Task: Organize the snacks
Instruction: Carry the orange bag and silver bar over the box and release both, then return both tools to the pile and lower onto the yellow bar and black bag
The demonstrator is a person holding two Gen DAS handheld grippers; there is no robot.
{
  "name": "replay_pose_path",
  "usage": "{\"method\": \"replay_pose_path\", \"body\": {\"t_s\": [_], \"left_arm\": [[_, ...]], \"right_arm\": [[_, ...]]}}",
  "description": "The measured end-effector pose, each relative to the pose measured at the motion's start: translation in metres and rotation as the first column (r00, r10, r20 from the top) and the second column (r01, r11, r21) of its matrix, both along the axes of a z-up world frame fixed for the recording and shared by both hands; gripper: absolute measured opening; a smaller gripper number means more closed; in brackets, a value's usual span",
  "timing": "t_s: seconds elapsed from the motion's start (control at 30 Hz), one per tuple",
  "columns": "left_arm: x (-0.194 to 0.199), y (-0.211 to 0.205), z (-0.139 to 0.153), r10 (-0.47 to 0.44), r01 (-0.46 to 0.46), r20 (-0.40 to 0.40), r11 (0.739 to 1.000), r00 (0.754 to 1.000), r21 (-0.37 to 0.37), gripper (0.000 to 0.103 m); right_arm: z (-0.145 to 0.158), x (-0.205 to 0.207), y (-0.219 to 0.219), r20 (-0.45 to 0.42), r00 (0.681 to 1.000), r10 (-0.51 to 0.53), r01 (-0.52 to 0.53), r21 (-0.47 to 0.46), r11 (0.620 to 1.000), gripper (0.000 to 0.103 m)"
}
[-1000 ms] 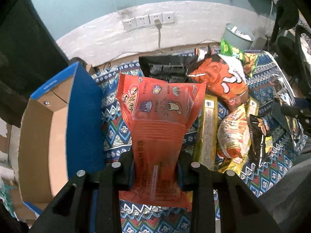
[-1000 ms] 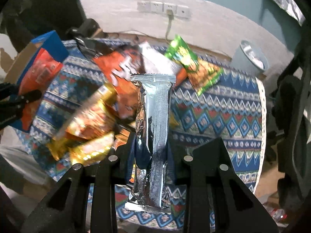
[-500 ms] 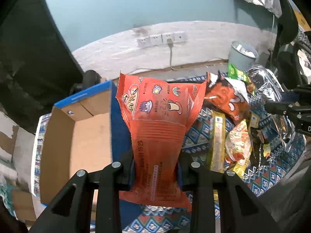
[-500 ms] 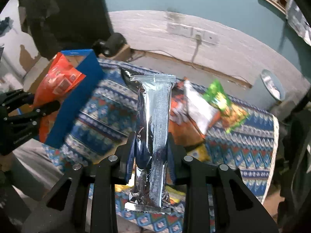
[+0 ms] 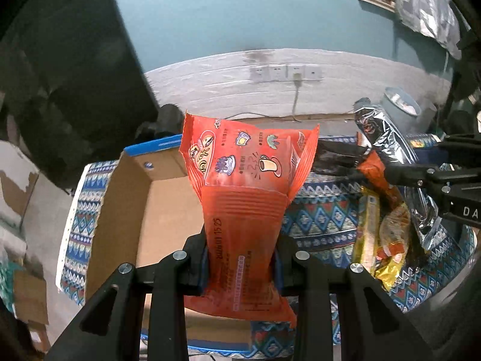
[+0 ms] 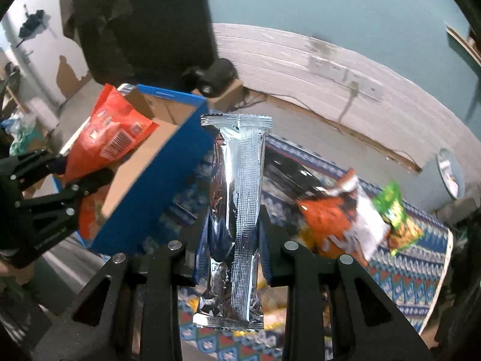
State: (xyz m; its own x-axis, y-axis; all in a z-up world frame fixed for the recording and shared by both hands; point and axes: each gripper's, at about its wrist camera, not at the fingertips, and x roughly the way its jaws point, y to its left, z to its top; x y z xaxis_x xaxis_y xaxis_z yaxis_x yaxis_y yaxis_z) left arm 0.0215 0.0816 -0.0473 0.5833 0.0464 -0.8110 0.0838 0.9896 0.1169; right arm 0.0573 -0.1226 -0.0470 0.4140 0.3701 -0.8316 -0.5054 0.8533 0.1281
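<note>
My left gripper [image 5: 242,258] is shut on an orange snack bag [image 5: 245,207] and holds it upright over the right edge of an open cardboard box [image 5: 126,216] with blue outer walls. My right gripper [image 6: 233,240] is shut on a long silver foil packet [image 6: 237,210], held upright beside the box's blue wall [image 6: 156,186]. The right wrist view shows the left gripper [image 6: 54,186] with the orange bag [image 6: 108,138] at the box. The left wrist view shows the silver packet [image 5: 393,150] at the right.
Loose snacks lie on the patterned cloth [image 6: 415,270]: an orange bag [image 6: 333,222], a white packet [image 6: 369,228], a green bag [image 6: 396,213], yellow packs [image 5: 387,240]. A grey bin [image 5: 402,105] stands by the wall. Sockets [image 5: 285,72] are on the wall.
Both grippers have lifted and swung left toward the box with their packets still held. The box interior now fills more of the left wrist view.
</note>
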Motion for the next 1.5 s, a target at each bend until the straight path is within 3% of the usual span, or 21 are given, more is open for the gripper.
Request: {"method": "replay_pose_path", "body": {"t_s": [0.5, 0.87, 1.0, 1.3, 1.5], "left_arm": [[0.001, 0.076, -0.013, 0.139, -0.139, -0.02, 0.99, 0.99, 0.023, 0.032], [0.004, 0.113, -0.034, 0.227, -0.225, -0.062, 0.973, 0.972, 0.045, 0.034], [0.003, 0.119, -0.036, 0.248, -0.245, -0.074, 0.968, 0.966, 0.049, 0.041], [-0.001, 0.109, -0.025, 0.241, -0.238, -0.037, 0.968, 0.97, 0.08, 0.067], [-0.005, 0.093, -0.016, 0.196, -0.195, -0.015, 0.978, 0.98, 0.073, 0.078]], "right_arm": [[-0.004, 0.019, 0.121, -0.024, 0.988, 0.152, -0.152, 0.01, 0.988, 0.028], [-0.022, 0.027, 0.166, -0.075, 0.975, 0.21, -0.209, 0.016, 0.978, 0.028], [-0.022, 0.029, 0.172, -0.073, 0.974, 0.216, -0.214, 0.033, 0.976, 0.029], [-0.014, 0.024, 0.158, -0.026, 0.982, 0.185, -0.185, 0.009, 0.983, 0.066], [-0.012, 0.018, 0.138, -0.013, 0.987, 0.159, -0.16, -0.008, 0.987, 0.072]]}}
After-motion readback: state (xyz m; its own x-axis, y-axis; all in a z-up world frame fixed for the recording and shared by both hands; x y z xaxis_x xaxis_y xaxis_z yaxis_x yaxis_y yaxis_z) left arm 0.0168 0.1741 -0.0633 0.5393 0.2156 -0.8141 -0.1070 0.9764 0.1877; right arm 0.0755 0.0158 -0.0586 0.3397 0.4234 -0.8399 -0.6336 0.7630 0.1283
